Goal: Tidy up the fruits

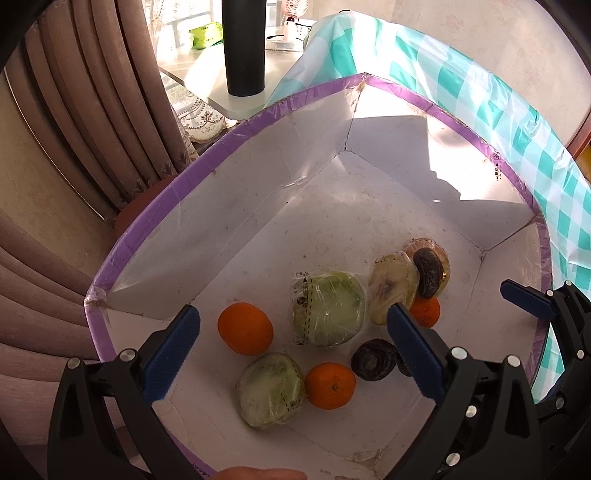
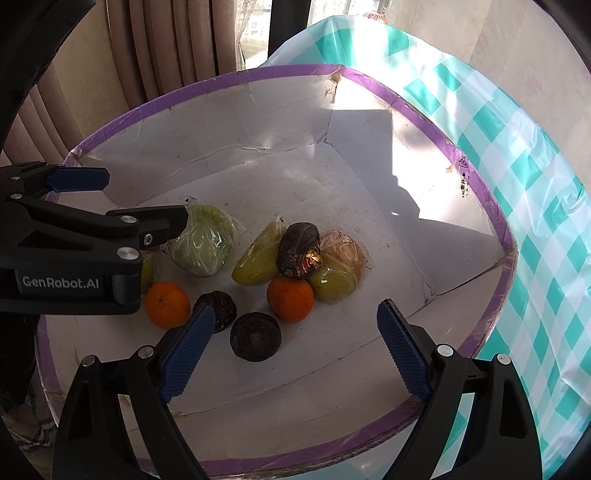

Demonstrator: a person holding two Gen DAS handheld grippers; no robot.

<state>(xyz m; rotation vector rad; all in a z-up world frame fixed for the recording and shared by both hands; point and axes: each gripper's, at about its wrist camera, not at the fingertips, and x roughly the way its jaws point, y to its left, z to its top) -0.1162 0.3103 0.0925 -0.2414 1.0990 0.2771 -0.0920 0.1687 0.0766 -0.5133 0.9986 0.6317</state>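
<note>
A white box with a purple rim (image 1: 221, 142) (image 2: 207, 79) holds the loose fruit. In the left wrist view I see oranges (image 1: 245, 328), green fruits in plastic wrap (image 1: 330, 308) and dark round fruits (image 1: 373, 358). My left gripper (image 1: 291, 317) (image 2: 147, 197) hangs open above them, nothing between its pads. One blue fingertip (image 1: 522, 296) of my right gripper shows at the box's right rim. In the right wrist view my right gripper (image 2: 295, 312) is open and empty over an orange (image 2: 290, 298) and a dark fruit (image 2: 255, 336). Beside them lie wrapped green fruit (image 2: 207, 245) and a second orange (image 2: 167, 304).
The box stands on a teal-and-white checked cloth (image 1: 535, 122) (image 2: 535, 177). Brown curtains (image 1: 92, 110) hang to the left. Behind the box, a black cylinder (image 1: 243, 48) and a green packet (image 1: 207, 35) stand on a pale side table. A person's fingertip (image 1: 258, 474) shows at the bottom edge.
</note>
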